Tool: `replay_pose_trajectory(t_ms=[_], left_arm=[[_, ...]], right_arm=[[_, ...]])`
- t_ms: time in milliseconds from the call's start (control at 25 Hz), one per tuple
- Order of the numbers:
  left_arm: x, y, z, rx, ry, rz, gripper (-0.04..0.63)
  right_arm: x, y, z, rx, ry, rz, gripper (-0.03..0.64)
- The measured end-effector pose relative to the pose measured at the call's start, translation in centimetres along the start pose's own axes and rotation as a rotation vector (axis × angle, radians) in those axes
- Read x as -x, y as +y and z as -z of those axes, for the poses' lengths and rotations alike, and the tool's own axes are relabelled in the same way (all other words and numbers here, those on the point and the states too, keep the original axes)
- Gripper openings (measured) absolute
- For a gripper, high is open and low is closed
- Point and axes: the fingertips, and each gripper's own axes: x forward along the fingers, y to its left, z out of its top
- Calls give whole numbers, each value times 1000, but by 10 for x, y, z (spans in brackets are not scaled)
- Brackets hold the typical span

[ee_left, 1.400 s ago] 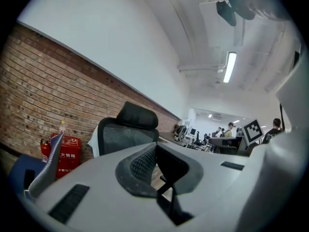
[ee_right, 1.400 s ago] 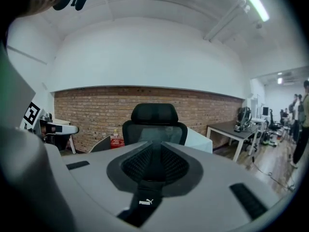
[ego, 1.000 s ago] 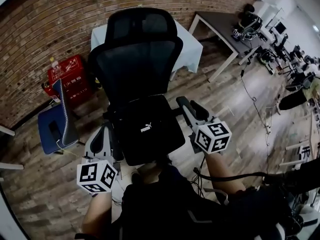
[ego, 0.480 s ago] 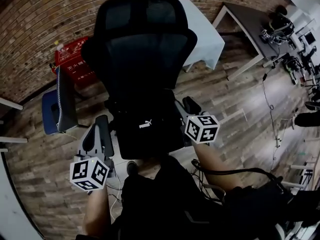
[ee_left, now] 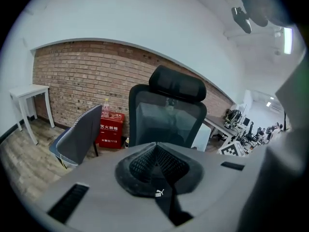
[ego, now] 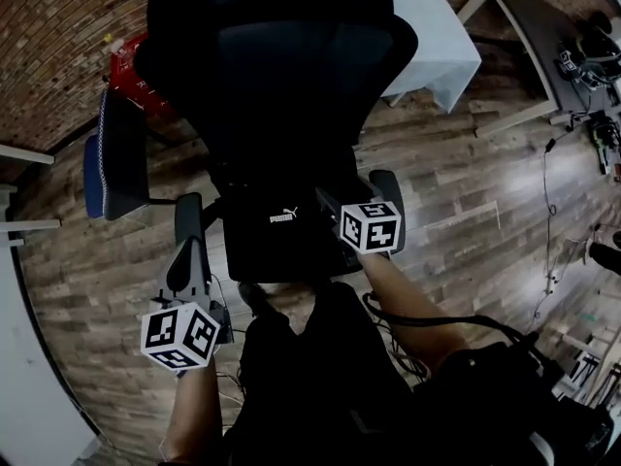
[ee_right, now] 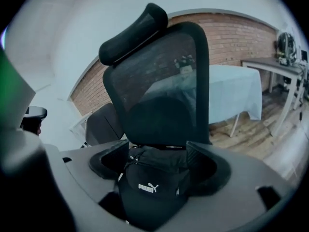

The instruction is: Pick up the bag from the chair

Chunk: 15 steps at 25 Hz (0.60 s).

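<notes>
My left tool [ee_left: 155, 146] closed on nothing, beside the seat's left edge, my right tool [ee_right: 157, 153] with jaws wide apart, just been opening, 1 black bag [ee_right: 152, 192] lying on the chair [ego: 291, 76] seat, framed between those jaws, pads not pressing it

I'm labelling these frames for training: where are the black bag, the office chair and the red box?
black bag [ee_right: 153, 204]: right gripper view, front panel below the white logo.
office chair [ego: 291, 76]: head view, mesh backrest.
red box [ee_left: 113, 134]: left gripper view, front face.
</notes>
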Motion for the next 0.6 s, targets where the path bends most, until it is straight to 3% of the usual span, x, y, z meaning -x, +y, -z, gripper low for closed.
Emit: replay_pose_trajectory(t_ms=[160, 320, 600], left_arm=[[-3, -6, 18, -1, 36, -14, 11], [-15, -9, 35, 0, 80, -22, 11], [-33, -10, 52, 22, 128, -32, 11]], right_arm=[[-34, -23, 34, -76, 73, 9, 391], [-62, -41, 67, -57, 154, 12, 420], [-103, -70, 106, -126, 223, 42, 440]])
